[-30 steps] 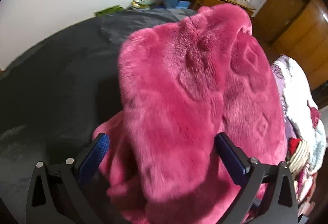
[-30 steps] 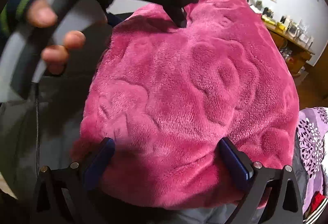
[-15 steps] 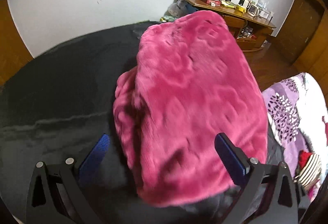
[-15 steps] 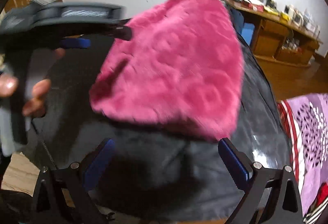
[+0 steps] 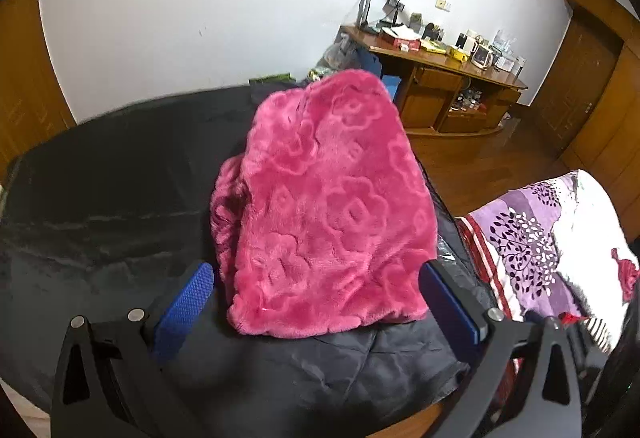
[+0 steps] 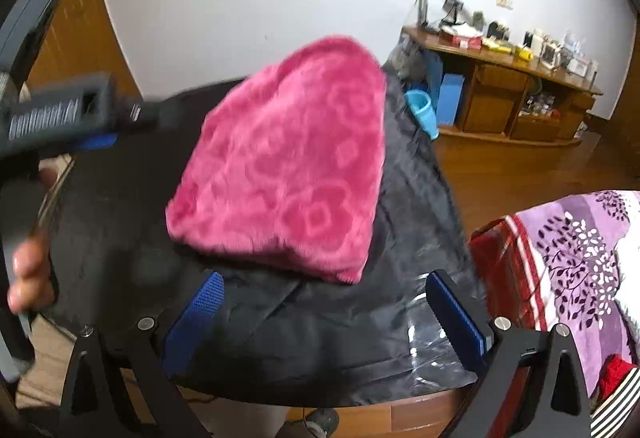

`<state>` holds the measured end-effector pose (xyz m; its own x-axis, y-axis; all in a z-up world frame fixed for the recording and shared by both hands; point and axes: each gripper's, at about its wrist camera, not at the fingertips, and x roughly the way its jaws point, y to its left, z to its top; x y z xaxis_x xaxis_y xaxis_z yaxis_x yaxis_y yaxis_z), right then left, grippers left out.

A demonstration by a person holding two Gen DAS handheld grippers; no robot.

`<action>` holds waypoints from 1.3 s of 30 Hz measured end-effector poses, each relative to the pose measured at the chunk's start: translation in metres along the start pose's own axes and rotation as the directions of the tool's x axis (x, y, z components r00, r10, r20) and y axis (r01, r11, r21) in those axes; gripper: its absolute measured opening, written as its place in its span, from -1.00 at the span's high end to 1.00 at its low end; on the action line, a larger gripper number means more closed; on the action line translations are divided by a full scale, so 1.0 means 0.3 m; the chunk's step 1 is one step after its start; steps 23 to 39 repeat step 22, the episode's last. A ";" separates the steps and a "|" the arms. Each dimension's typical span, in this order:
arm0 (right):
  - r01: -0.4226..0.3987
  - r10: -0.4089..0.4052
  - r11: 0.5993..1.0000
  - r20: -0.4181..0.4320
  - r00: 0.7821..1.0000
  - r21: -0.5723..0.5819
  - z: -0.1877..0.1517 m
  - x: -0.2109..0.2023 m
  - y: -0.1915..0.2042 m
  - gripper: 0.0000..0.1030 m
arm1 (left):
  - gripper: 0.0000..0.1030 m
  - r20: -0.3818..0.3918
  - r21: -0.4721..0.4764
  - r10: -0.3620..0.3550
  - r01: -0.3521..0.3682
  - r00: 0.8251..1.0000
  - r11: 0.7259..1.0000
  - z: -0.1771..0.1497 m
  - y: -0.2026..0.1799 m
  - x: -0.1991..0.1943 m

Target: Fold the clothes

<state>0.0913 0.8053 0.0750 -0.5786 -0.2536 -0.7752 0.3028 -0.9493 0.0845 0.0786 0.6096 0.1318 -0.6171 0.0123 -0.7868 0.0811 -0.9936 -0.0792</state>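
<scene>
Resting in a thick folded bundle, the pink fleece garment lies on the dark cover spread over the desk, toward its right side. Both grippers hang back at the near edge with nothing in them: the left gripper has its blue pads spread wide, the near hem of the fleece lying between them but untouched, and the right gripper is likewise spread, well clear of the cloth. Seen from the right wrist view, the person's hand holds the other tool at the far left.

What worries me is the bulk. Plush this thick looks springy, and I would guess the fold could relax and slump open, especially on the left where a rumpled layer pokes out from under the top panel. The cover looks slick, so a nudge might slide the whole bundle toward the right edge, near the patterned purple bedding. A careless pinch could also grab only the top layer and peel the fold apart.
</scene>
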 end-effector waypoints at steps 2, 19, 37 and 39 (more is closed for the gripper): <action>0.003 -0.003 1.000 0.018 1.000 0.005 0.020 -0.021 -0.002 -1.00 | -1.00 0.023 0.029 0.049 -0.049 0.999 0.998 -0.014 -0.013 -0.029; -0.042 0.042 0.999 -0.009 0.999 -0.008 -0.012 0.005 0.062 -1.00 | -1.00 0.016 0.087 0.063 -0.065 0.998 0.994 -0.106 -0.001 -0.017; -0.039 0.039 0.999 -0.014 0.999 0.000 -0.016 0.008 0.062 -1.00 | -1.00 -0.002 0.077 0.059 -0.059 0.998 0.995 -0.107 0.003 -0.008; -0.039 0.039 0.999 -0.014 0.999 0.000 -0.016 0.008 0.062 -1.00 | -1.00 -0.002 0.077 0.059 -0.059 0.998 0.995 -0.107 0.003 -0.008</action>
